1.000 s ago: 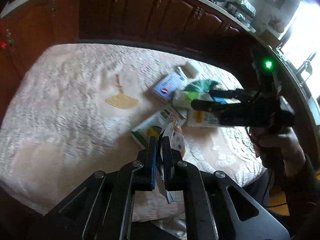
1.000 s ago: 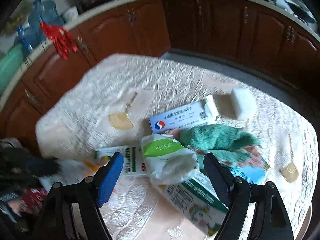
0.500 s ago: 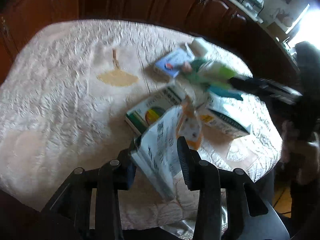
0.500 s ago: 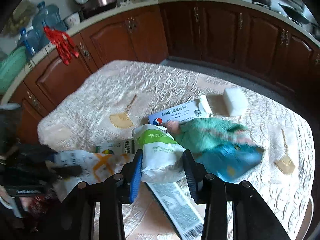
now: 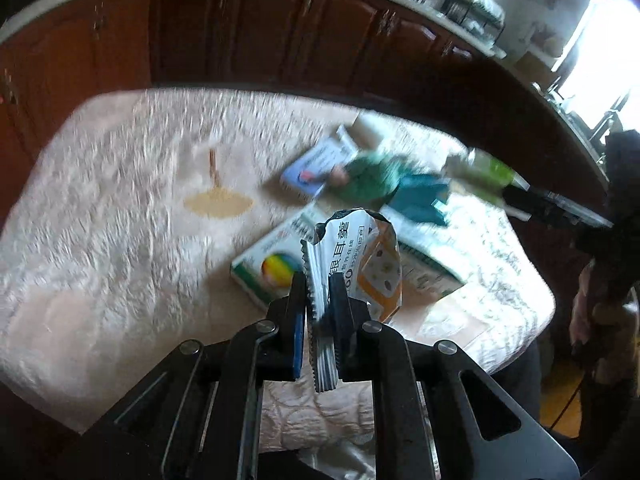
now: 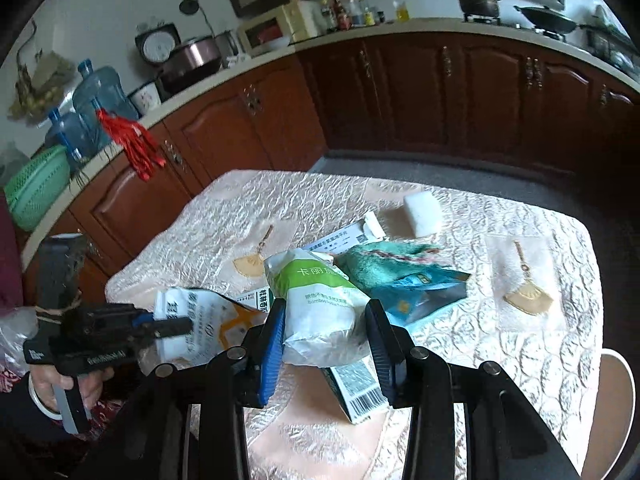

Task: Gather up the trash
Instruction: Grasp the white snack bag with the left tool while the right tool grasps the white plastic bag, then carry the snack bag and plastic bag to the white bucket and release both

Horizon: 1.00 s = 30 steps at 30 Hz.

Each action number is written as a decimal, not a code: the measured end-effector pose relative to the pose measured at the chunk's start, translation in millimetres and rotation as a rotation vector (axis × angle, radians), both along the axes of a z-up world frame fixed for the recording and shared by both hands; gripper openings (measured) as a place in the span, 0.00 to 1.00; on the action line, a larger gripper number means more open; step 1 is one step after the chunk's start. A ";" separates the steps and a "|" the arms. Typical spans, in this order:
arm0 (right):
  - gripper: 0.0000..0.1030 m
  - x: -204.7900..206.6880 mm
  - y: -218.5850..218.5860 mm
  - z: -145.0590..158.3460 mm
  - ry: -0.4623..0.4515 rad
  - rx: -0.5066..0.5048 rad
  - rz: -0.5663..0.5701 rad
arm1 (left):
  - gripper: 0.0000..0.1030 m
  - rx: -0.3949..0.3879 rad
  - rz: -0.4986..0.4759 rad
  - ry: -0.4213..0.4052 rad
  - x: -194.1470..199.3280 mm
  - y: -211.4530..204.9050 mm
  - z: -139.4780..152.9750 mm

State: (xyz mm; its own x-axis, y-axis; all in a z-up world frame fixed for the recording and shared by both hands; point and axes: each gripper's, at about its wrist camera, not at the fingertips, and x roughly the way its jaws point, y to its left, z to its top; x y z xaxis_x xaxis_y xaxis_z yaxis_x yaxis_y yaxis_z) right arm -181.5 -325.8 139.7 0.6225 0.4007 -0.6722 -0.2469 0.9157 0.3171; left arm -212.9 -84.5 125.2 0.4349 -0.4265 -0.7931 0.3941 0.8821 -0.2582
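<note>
Left hand-held gripper [image 5: 318, 300] clamps an orange-and-white wrapper [image 5: 356, 256] above the counter [image 5: 100, 240]. Right hand-held gripper [image 6: 325, 334] grips a green-and-white packet [image 6: 316, 300], lifted over the boxes [image 6: 356, 384].

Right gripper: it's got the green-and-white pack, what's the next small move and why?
Probably lift the green-and-white pack a little higher and clear of the pile. The right gripper has its jaws closed on the pack's sides, but it hangs just above the teal pouch and a barcoded box. The left gripper already pinches a white-and-orange wrapper, so it cannot help.
</note>
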 end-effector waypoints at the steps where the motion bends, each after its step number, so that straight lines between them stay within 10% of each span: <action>1: 0.37 -3.4 -4.0 2.2 -0.005 0.009 -0.009 | 0.09 -0.003 -0.005 -0.015 -1.3 -1.7 6.5; 30: 0.37 -102.1 -155.5 59.8 -0.149 0.008 -0.397 | 0.09 -0.053 -0.245 -0.229 1.3 -206.5 84.6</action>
State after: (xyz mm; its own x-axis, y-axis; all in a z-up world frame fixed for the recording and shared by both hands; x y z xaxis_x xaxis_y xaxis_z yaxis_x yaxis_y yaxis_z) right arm -283.6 -481.3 199.4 0.8195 0.1156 -0.5613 0.0806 0.9465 0.3125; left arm -211.6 -291.0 209.7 0.4786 -0.5787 -0.6603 0.6459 0.7415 -0.1816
